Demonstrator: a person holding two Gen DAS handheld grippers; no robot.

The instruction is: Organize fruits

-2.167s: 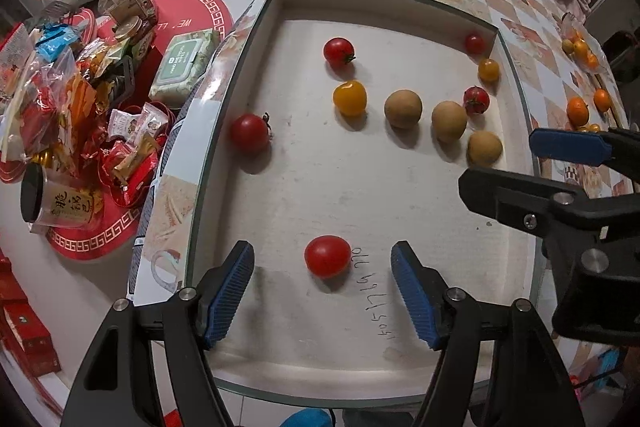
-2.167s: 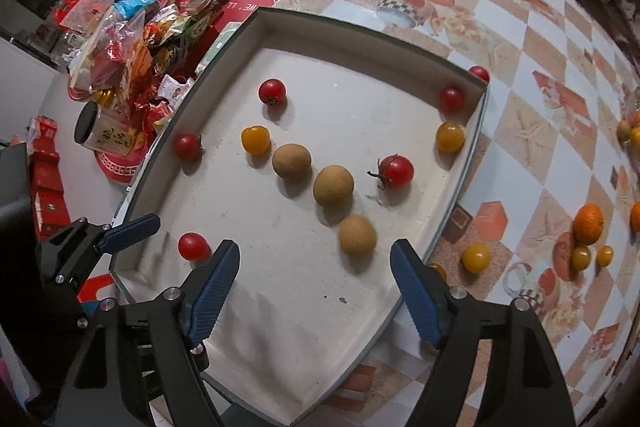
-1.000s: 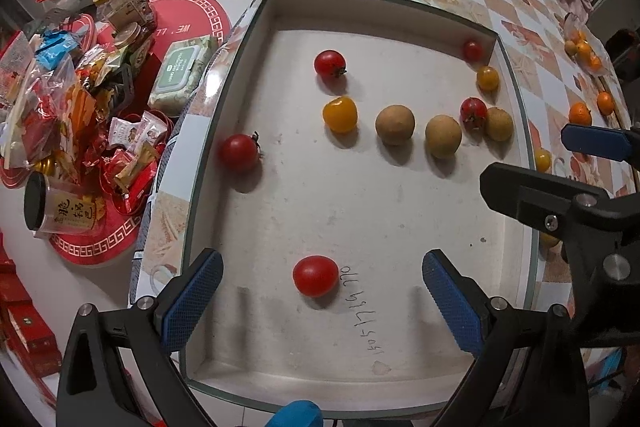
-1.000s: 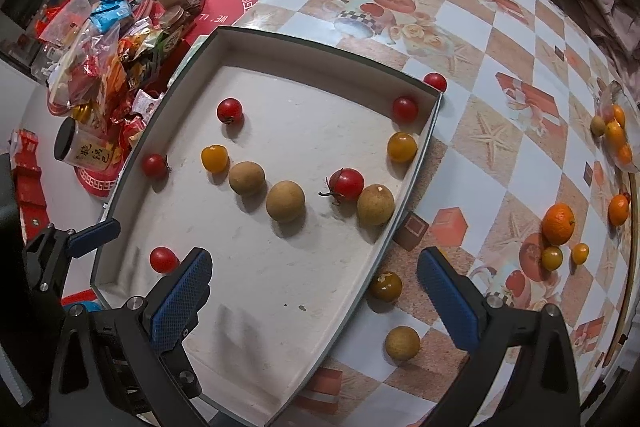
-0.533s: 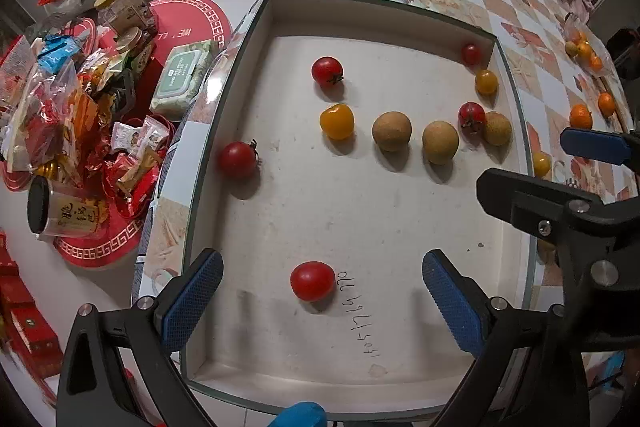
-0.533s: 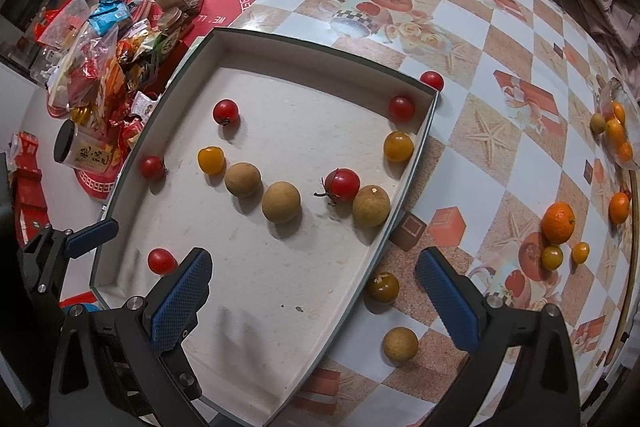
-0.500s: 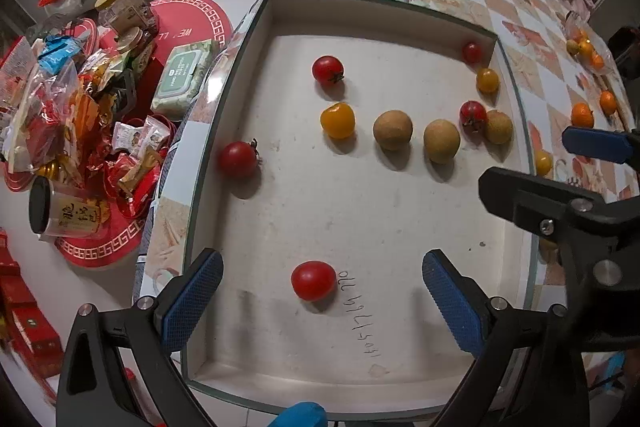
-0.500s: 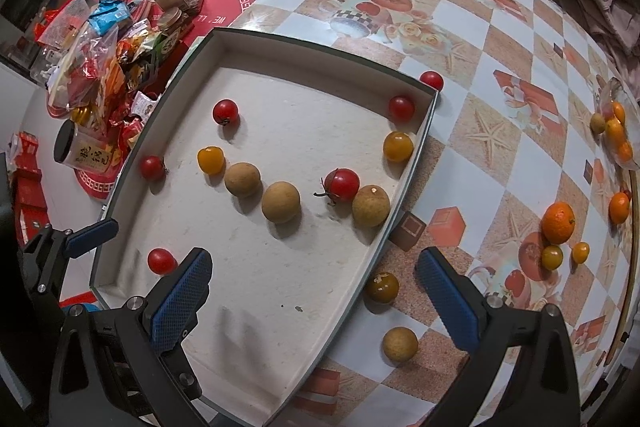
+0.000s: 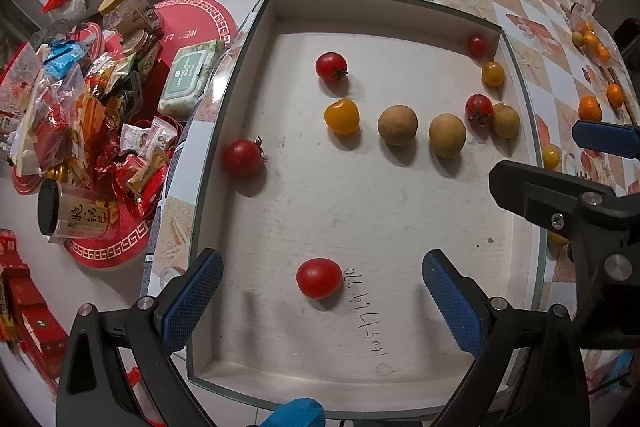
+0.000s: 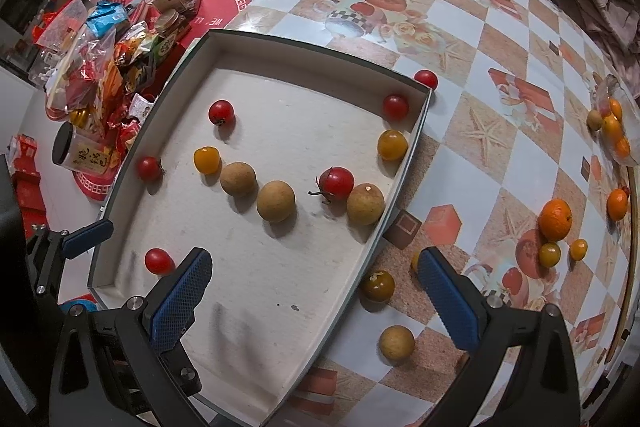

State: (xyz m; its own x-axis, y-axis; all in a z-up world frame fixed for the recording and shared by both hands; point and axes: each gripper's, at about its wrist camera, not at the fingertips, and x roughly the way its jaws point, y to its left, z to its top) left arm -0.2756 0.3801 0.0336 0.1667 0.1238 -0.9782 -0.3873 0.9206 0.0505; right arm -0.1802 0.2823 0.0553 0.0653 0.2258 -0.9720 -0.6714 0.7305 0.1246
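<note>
The left gripper (image 9: 322, 297) hangs low in its frame with its blue-padded jaws spread wide and nothing between the pads; a red cherry tomato (image 9: 319, 277) lies on the tray floor in the gap, nearer the left pad but touching neither. Just right of it is a line of handwritten digits (too warped to read).

The right gripper (image 10: 314, 287) is likewise released, its jaws wide apart and empty, straddling the lower right edge of the shallow grey-rimmed tray (image 10: 404, 163). Outside that rim, on the checked tablecloth (image 10: 472, 75), a dull yellow tomato (image 10: 378, 285) and a tan longan (image 10: 397, 343) sit between the pads.

Further up in the left wrist view, a row crosses the middle of the tray: a yellow tomato (image 9: 341, 116), two longans (image 9: 397, 126), then a stemmed red tomato (image 9: 479, 109) touching a third longan (image 9: 506, 120) near the right wall. Another red tomato (image 9: 243, 157) sits by the left wall, and one more (image 9: 331, 65) lies above the row.

At the right of the right wrist view lies a mandarin (image 10: 555, 214) with small fruits near it. Snack packets and jars (image 9: 80, 115) crowd the left edge of the left wrist view.
</note>
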